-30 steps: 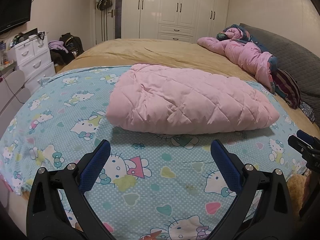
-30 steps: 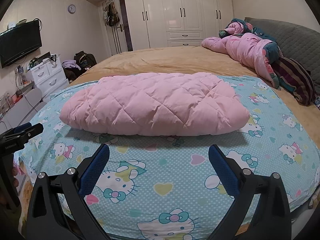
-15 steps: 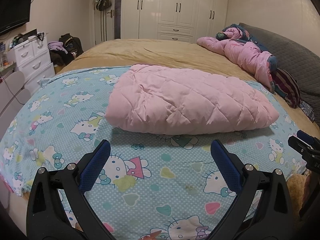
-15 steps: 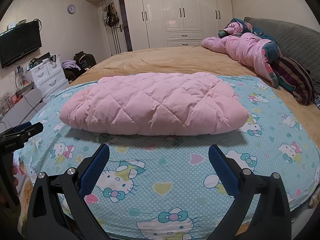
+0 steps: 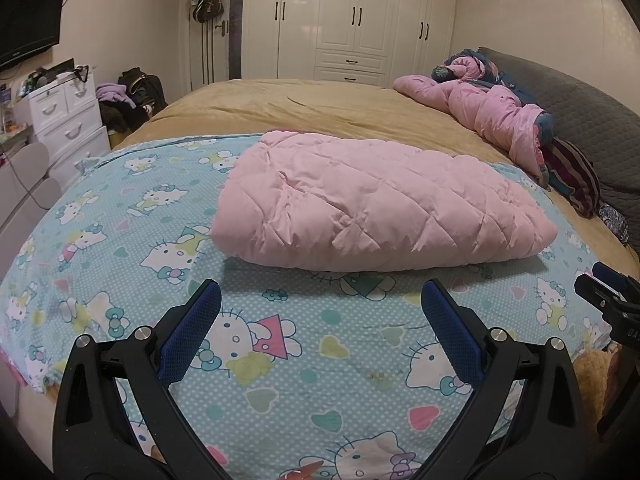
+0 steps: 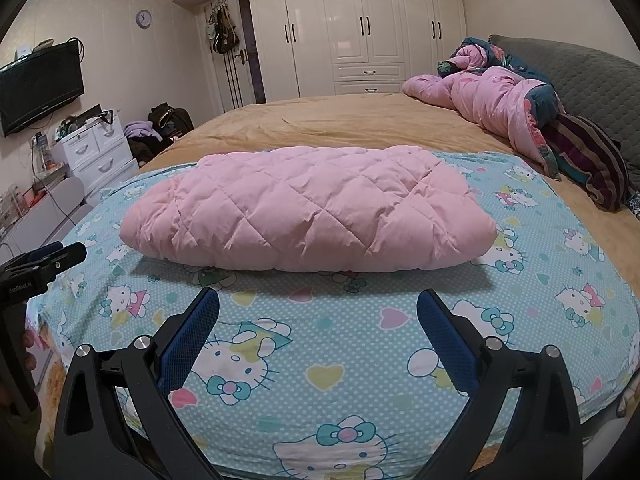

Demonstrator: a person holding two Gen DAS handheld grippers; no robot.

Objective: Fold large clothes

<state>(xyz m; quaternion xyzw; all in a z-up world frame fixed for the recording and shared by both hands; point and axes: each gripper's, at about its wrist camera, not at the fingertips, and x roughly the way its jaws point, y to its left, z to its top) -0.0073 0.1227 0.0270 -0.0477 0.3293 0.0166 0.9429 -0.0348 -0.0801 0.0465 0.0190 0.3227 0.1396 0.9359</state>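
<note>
A pink quilted jacket (image 5: 372, 204) lies folded into a puffy bundle on the blue cartoon-cat sheet (image 5: 280, 360), also seen in the right wrist view as the jacket (image 6: 308, 208) on the sheet (image 6: 340, 352). My left gripper (image 5: 320, 296) stands open over the sheet, a short way in front of the bundle, holding nothing. My right gripper (image 6: 318, 300) is open too, facing the bundle's near edge with empty jaws. Each gripper shows at the edge of the other's view: the right gripper (image 5: 608, 300) and the left gripper (image 6: 40, 264).
A tan bedspread (image 6: 340, 120) covers the bed beyond the sheet. A crumpled pink duvet (image 6: 496, 100) and a striped cushion (image 6: 588, 160) lie by the grey headboard (image 6: 592, 76) at right. White drawers (image 6: 92, 152), a wall TV (image 6: 40, 84) and wardrobes (image 6: 360, 28) stand behind.
Hardly anything differs. Both grippers stay open and hover in the same place, with only a slight drift of the views; the jacket has not moved.
</note>
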